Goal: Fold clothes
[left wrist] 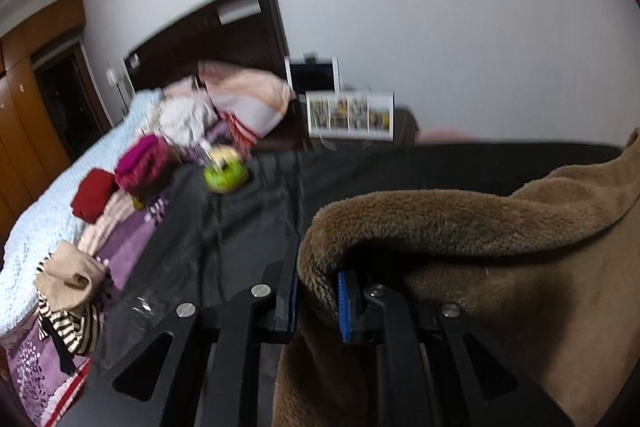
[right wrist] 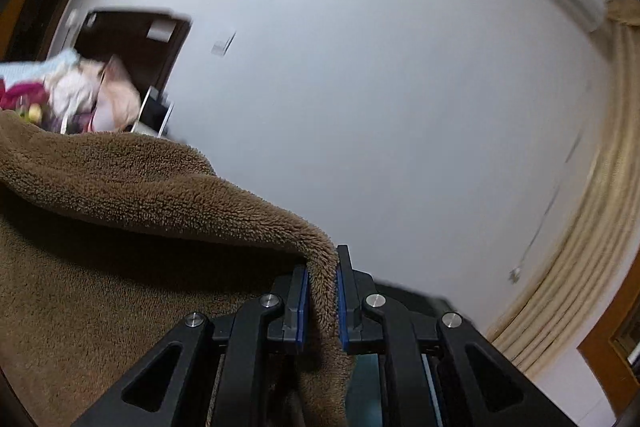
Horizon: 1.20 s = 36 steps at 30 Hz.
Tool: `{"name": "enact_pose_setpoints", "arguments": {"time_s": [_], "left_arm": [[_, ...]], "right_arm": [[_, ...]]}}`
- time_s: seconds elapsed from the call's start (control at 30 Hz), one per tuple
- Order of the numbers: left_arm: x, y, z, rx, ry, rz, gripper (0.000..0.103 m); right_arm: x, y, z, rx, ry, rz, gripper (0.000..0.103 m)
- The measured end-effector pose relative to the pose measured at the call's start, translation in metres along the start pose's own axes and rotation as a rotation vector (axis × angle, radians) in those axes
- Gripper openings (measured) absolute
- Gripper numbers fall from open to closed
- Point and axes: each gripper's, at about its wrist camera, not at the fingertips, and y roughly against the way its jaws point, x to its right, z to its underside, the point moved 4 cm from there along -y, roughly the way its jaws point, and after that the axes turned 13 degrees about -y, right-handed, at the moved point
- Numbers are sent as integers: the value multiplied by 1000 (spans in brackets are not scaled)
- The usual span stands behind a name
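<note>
The left tool is clamped on a fold of the brown fleece garment, its blue-padded fingers pressed against the pile on both sides. The right tool grips another edge of the same brown fleece garment in the same way, with a ridge of fabric squeezed upright between its blue pads. The cloth hangs stretched between the two tools and sags below them; in the left wrist view it fills the lower right part of the frame, and in the right wrist view it fills the lower left.

Beneath and beyond the fleece in the left wrist view, a dark garment lies spread flat over the bed, which carries a pale blue knitted cover along its left side. Near the left edge of the bed sit a folded red item and a magenta folded pile, touching each other. A striped garment with a beige piece on top lies at the near left corner. A green round object rests on the dark garment toward the head of the bed, just in front of a heap of pale clothes and a pink pillow against the dark headboard. The right wrist view points mostly at the white wall, with beige curtains along its right side.
</note>
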Motion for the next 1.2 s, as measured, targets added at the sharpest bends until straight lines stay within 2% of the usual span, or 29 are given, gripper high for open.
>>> {"name": "enact_pose_setpoints", "arguments": {"time_s": [0.13, 0.23, 0.27, 0.3, 0.37, 0.4, 0.43, 0.47, 0.5, 0.53, 0.7, 0.83, 0.87, 1.0, 1.13, 1.2], "left_arm": [[13, -57, 12, -120, -4, 35, 18], [27, -81, 25, -189, -36, 40, 18], [30, -87, 28, -213, -45, 44, 19], [33, -92, 31, -235, -50, 49, 22], [35, -100, 33, -260, -63, 34, 39], [34, -99, 32, -261, -68, 23, 45], [33, -98, 32, -266, -70, 15, 54], [31, -96, 32, -269, -68, 13, 59], [29, -95, 33, -270, -61, 19, 60], [25, -93, 33, -266, -42, 39, 60], [9, -68, 24, -208, 26, 102, 61], [25, -44, 11, -141, -18, 179, 76], [31, -44, 10, -138, -35, 196, 77], [47, -57, 14, -167, -99, 158, 77], [45, -80, 30, -246, -67, 156, 77], [41, -87, 36, -262, -43, 176, 77]], "right_arm": [[-11, -40, 23, -118, 45, -33, 12], [-21, -60, 41, -212, 72, -56, 13], [-22, -65, 44, -241, 82, -61, 16], [-23, -69, 46, -267, 93, -67, 17], [-23, -73, 47, -300, 97, -83, 21], [-22, -70, 45, -298, 83, -96, 24], [-21, -67, 42, -295, 68, -108, 37], [-19, -64, 40, -293, 54, -121, 66], [-18, -61, 38, -290, 39, -134, 77], [-17, -59, 35, -288, 25, -147, 81], [-12, -42, 21, -283, -48, -223, 81], [-53, -50, 18, -380, -90, -403, 81], [-60, -49, 19, -408, -96, -446, 81], [-89, -62, 42, -499, -46, -460, 81], [-97, -74, 57, -559, -44, -461, 81], [-96, -79, 62, -582, -56, -461, 81]]}}
